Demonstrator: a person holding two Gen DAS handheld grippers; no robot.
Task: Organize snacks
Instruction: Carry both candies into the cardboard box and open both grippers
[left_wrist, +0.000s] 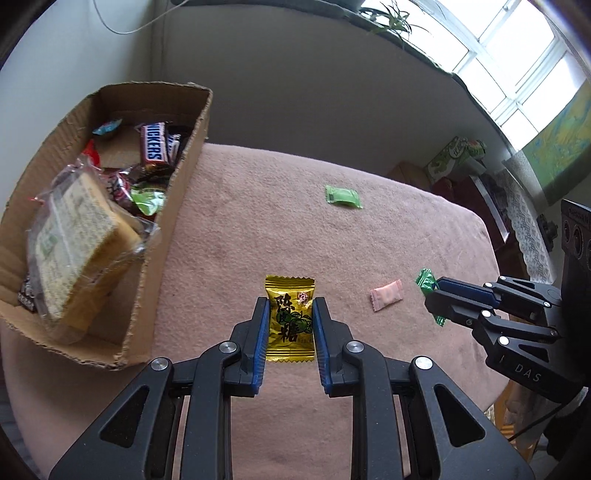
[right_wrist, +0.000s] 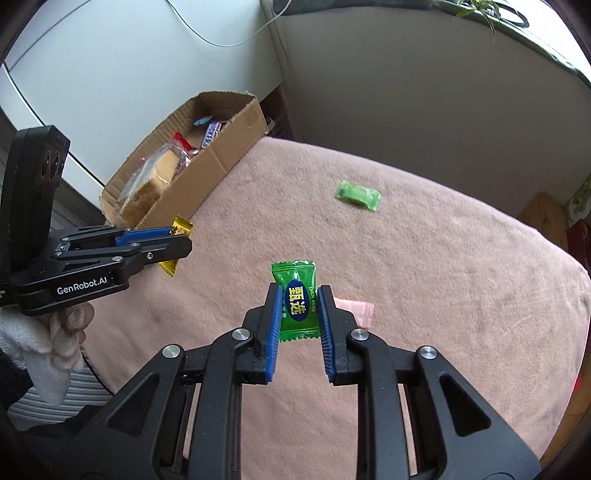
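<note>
Snacks, current state: a yellow foil candy (left_wrist: 290, 318) with crimped zigzag ends and black characters sits clamped between the blue ribbed pads of my left gripper (left_wrist: 289, 314), lifted clear of the pink fuzzy blanket (left_wrist: 424, 229) that covers the table. My right gripper (right_wrist: 297, 301) is closed on a glossy green candy (right_wrist: 296, 300) bearing a blue oval label, its pads pressing both long edges; this one is also off the cloth. Still lying loose on the blanket: a pale green pillow-shaped candy (left_wrist: 342, 196) toward the far side, and a small matte pink sachet (left_wrist: 386, 295) near the right gripper, partly hidden behind its finger in the right wrist view. The corrugated cardboard box (left_wrist: 173, 199), rough torn rim, stands at the left edge of the blanket. Inside it I see a Snickers bar (left_wrist: 153, 146), a clear-wrapped rectangular block of pale layered wafer or cake (left_wrist: 79, 243) leaning on the near wall, and several crinkled wrappers in red, green and blue. A white-gloved hand (right_wrist: 55, 332) holds the left gripper's handle.
</note>
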